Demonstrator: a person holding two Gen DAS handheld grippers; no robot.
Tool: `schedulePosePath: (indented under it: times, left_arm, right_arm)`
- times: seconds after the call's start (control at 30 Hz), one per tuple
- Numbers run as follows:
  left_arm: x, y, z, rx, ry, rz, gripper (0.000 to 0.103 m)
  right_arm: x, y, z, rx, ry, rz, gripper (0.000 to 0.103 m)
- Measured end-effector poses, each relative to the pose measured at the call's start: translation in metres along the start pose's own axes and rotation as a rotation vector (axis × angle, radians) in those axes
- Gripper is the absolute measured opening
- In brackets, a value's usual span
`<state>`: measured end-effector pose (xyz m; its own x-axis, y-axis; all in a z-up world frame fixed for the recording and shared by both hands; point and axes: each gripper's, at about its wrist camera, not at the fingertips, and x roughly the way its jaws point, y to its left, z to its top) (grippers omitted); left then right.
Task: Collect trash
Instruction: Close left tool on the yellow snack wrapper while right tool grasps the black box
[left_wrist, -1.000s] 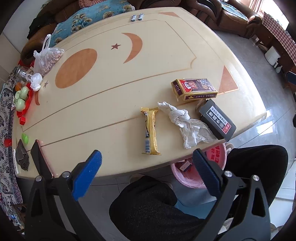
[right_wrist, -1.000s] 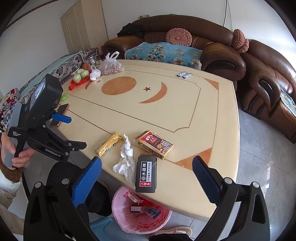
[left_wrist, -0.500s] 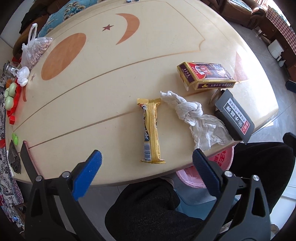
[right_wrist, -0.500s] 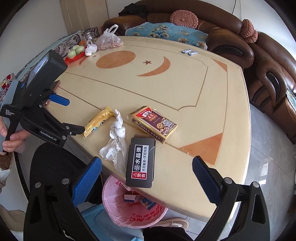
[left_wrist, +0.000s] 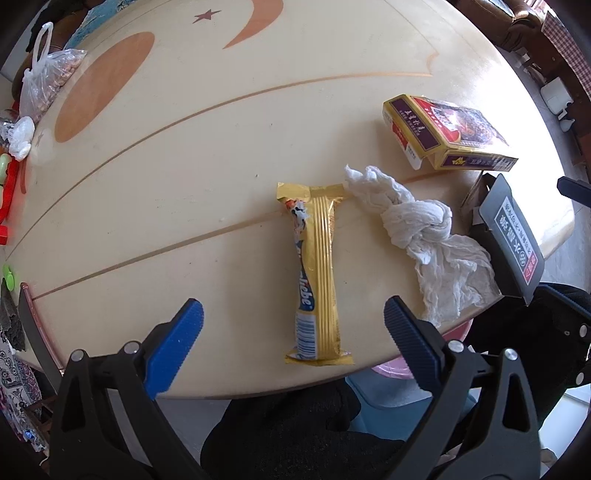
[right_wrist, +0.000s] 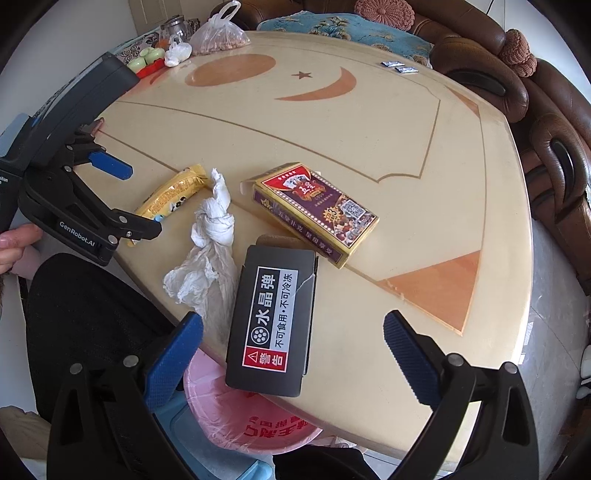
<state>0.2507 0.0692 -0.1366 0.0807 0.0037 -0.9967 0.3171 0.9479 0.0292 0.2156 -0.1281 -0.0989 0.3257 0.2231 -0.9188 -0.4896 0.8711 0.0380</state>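
Observation:
Several pieces of trash lie near the front edge of the cream table (left_wrist: 184, 155). A gold snack wrapper (left_wrist: 318, 273) lies lengthwise, and it also shows in the right wrist view (right_wrist: 173, 195). A crumpled white tissue (left_wrist: 424, 229) (right_wrist: 210, 240) lies right of it. A black box (right_wrist: 273, 317) (left_wrist: 513, 240) overhangs the table edge. A purple-gold card box (right_wrist: 317, 214) (left_wrist: 447, 129) sits behind. My left gripper (left_wrist: 293, 325) is open, straddling the wrapper's near end. My right gripper (right_wrist: 293, 343) is open, just above the black box.
A pink trash bin (right_wrist: 258, 424) stands on the floor under the table edge, between the person's legs. A plastic bag of nuts (right_wrist: 219, 35), green fruit (right_wrist: 146, 59) and red items sit at the far left. Brown sofas (right_wrist: 535, 110) ring the table.
Both grippers have moved forward and down toward the table. The left one has closed in on the gold wrapper, the right one on the black box. Both stay open.

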Motion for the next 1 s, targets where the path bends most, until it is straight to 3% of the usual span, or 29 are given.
schedulePosePath:
  times: [0.3,0.47,0.7,0.8,0.87,1.0]
  left_arm:
    - [0.023,0.011,0.010,0.014,0.019,0.003,0.096]
    - [0.025,0.013,0.015,0.028,0.004,-0.019,0.093]
    - [0.025,0.012,0.025,0.052,-0.017,-0.025,0.089]
    - [0.024,0.011,0.026,0.059,-0.024,-0.026,0.087]
    - [0.020,-0.006,0.029,0.065,-0.023,-0.025,0.083]
    - [0.017,-0.013,0.032,0.061,-0.019,-0.022,0.072]
  right_arm:
    - [0.026,0.001,0.000,-0.020,0.037,-0.005,0.095]
    - [0.032,-0.006,-0.002,-0.004,0.044,0.012,0.079]
    - [0.041,-0.007,-0.006,-0.005,0.059,0.002,0.072]
    - [0.040,-0.006,-0.003,-0.017,0.043,-0.004,0.061]
    - [0.039,-0.005,-0.003,-0.013,0.041,-0.012,0.052]
    - [0.039,-0.004,-0.002,-0.008,0.038,-0.015,0.052]
